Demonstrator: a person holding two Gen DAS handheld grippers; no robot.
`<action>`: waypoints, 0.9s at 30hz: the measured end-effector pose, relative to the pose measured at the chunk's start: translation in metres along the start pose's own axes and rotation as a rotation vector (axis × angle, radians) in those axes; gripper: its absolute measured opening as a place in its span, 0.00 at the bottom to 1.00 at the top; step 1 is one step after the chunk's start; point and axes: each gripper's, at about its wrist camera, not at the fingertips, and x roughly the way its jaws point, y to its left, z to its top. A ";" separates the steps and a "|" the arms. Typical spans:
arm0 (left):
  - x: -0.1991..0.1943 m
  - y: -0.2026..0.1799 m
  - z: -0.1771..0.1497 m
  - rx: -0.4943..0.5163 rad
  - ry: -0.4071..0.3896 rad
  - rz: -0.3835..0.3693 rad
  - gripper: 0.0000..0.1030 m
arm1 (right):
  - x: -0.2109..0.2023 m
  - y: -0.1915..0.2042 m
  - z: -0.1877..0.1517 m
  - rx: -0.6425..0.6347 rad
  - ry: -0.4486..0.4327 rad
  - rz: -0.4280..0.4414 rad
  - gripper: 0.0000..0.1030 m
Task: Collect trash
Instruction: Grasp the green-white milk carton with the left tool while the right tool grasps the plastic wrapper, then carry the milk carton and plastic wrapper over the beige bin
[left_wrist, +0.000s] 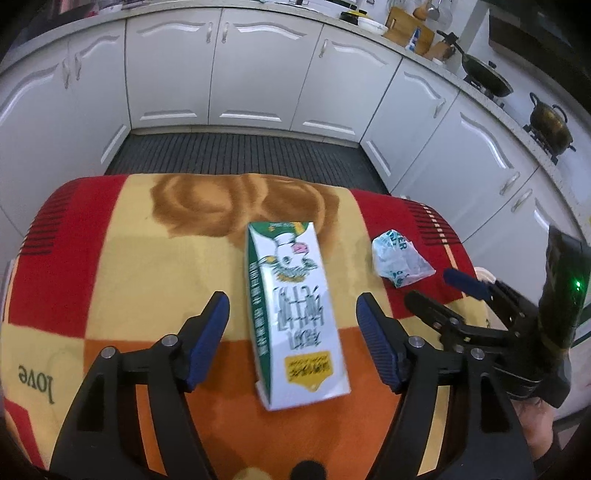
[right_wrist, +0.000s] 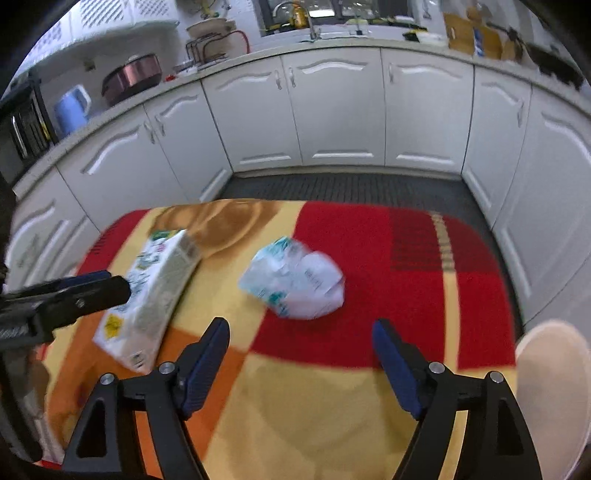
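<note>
Lay flat on patterned blanket (left_wrist: 110, 258): milk carton (left_wrist: 295, 314), framed lengthwise by left gripper (left_wrist: 291, 339), jaws spread, pinching nothing. Sat beside it: crumpled wrapper (right_wrist: 295, 280), just ahead of right gripper (right_wrist: 301, 354), likewise spread and empty, apparently lined up for pickup.

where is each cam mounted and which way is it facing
Left wrist: on the left gripper, looking down along its open fingers at the milk carton on the blanket; the right gripper shows.
Right wrist: on the right gripper, open, facing the crumpled wrapper; the left gripper's tip shows.
Shared: carton, wrapper, blanket, white cabinets.
</note>
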 end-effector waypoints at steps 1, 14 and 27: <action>0.003 -0.002 0.001 0.005 0.001 0.008 0.68 | 0.003 0.000 0.003 -0.009 0.001 -0.006 0.75; 0.039 -0.006 0.000 0.011 0.034 0.097 0.68 | 0.024 -0.012 0.015 0.044 0.006 0.070 0.64; 0.030 -0.007 -0.017 0.007 0.013 0.031 0.50 | -0.008 -0.014 -0.006 0.081 -0.066 0.151 0.22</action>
